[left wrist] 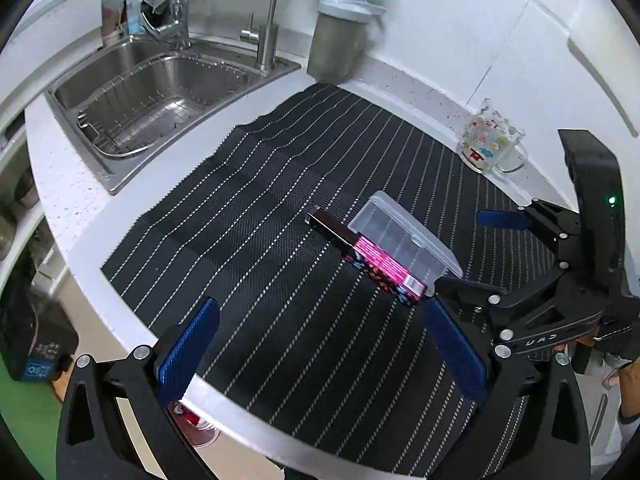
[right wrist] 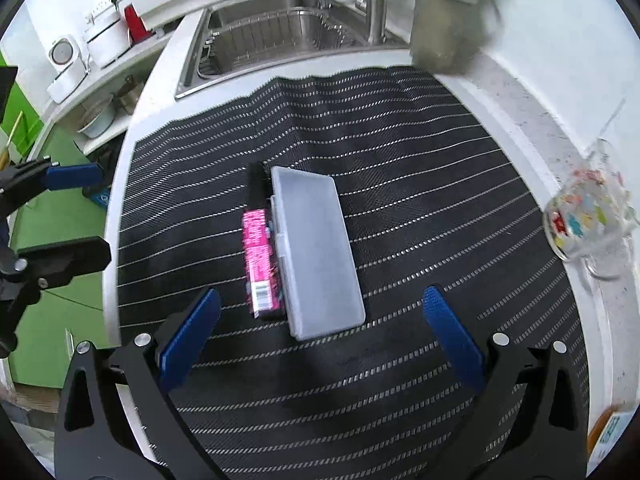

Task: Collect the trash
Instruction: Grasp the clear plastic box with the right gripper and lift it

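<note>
A pink and black carton (left wrist: 382,266) (right wrist: 259,252) lies flat on the black striped mat (left wrist: 260,216) (right wrist: 420,184). A clear plastic case (left wrist: 404,236) (right wrist: 318,252) lies right beside it, touching its long side. My left gripper (left wrist: 320,340) is open and empty, over the mat's near edge, short of the carton. My right gripper (right wrist: 320,332) is open and empty, just short of the case's near end. In the left wrist view the right gripper (left wrist: 464,254) stands by the case's right end. In the right wrist view the left gripper (right wrist: 80,210) shows at the left edge.
A steel sink (left wrist: 160,92) (right wrist: 272,36) with a wire rack lies beyond the mat. A grey lidded container (left wrist: 340,36) (right wrist: 444,20) stands at the back. A patterned glass mug (left wrist: 490,140) (right wrist: 584,220) stands by the wall. The counter's front edge (left wrist: 120,320) drops to the floor.
</note>
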Motion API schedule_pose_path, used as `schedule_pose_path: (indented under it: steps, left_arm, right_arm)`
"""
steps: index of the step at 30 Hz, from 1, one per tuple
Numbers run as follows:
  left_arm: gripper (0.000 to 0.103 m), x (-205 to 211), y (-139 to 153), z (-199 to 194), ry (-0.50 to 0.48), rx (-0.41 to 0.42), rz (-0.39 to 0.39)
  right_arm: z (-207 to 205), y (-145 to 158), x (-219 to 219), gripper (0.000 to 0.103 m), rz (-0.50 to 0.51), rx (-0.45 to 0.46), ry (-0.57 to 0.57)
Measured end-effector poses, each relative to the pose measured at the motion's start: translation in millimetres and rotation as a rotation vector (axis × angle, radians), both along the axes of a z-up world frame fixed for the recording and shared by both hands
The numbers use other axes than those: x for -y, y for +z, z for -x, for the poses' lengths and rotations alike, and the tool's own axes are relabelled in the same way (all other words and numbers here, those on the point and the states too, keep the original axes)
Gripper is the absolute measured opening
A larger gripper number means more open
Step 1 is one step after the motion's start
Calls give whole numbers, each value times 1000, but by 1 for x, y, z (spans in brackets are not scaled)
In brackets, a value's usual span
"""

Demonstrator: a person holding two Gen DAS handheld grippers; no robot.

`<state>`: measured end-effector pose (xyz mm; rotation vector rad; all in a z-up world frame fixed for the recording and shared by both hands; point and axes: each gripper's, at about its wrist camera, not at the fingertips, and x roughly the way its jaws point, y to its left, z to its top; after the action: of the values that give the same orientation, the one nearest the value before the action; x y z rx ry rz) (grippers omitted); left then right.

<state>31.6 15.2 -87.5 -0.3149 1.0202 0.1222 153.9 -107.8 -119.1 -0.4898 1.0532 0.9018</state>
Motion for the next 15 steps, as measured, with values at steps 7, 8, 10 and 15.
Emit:
schedule_pose_path:
  steps: [7, 8, 10, 15]
  left_arm:
    - [98, -7, -14, -16, 2, -23, 28]
    - [98, -6, -15, -19, -1, -25, 31]
    - [98, -5, -16, -22, -6, -25, 36]
    - [98, -2, -17, -31, -22, -29, 43]
  right_arm:
    - [-17, -18, -14, 49, 27, -36, 28]
    - [-18, -19, -15, 41, 34, -35, 31]
    - [-20, -18, -14, 39, 26, -41, 31]
    - [-25, -5, -9, 5, -8, -23, -2]
